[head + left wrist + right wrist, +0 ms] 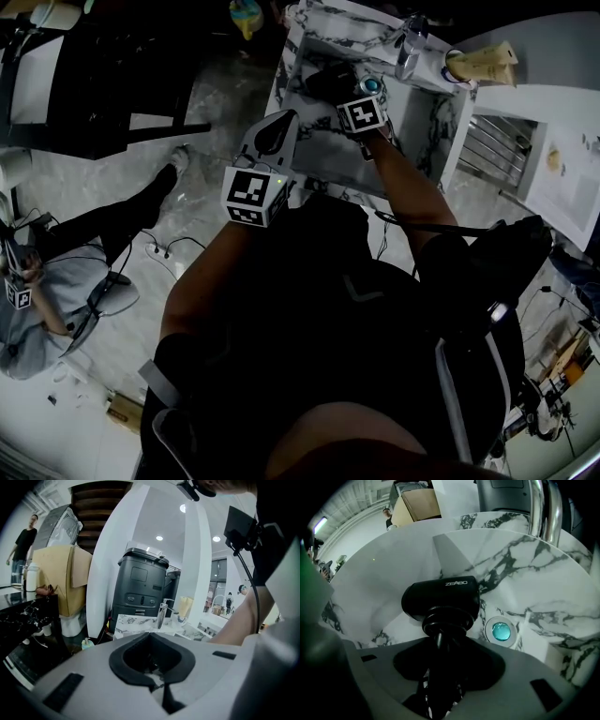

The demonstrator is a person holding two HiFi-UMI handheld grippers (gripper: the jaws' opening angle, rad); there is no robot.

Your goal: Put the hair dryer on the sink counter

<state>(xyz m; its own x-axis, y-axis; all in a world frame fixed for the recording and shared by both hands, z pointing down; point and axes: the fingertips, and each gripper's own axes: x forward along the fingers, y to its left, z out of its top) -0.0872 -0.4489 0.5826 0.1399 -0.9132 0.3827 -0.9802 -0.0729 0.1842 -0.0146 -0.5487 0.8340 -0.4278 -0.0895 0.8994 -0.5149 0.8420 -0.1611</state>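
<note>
While the right claw [443, 667] is clamped round the handle of the black hair dryer [440, 599], the dryer's barrel hangs low inside the marble basin [384, 564], just beside the teal drain [501, 631] and on the side of it away from the chrome faucet [543, 508]. From where I stand the handle runs straight down between the jaws and fills the gap, so I read that as a firm hold, not a loose one.

The left claw [154, 681] is drawn back, well away from the drain and outside the basin altogether; its jaws are together with nothing between them, and it takes no part in the work.

As for progress, I'd say the picking-up is done and the putting-down is not. The dryer is over the bowl, not on the flat worktop [431, 82] that rims the drain's basin by the faucet foot. What's left, as I judge it, is to carry the dryer up and out over the rim, lay it on a bare stretch of that worktop, then open the jaws and draw the claw off. The sloping basin walls would let it slide toward the drain if it were let go here.
</note>
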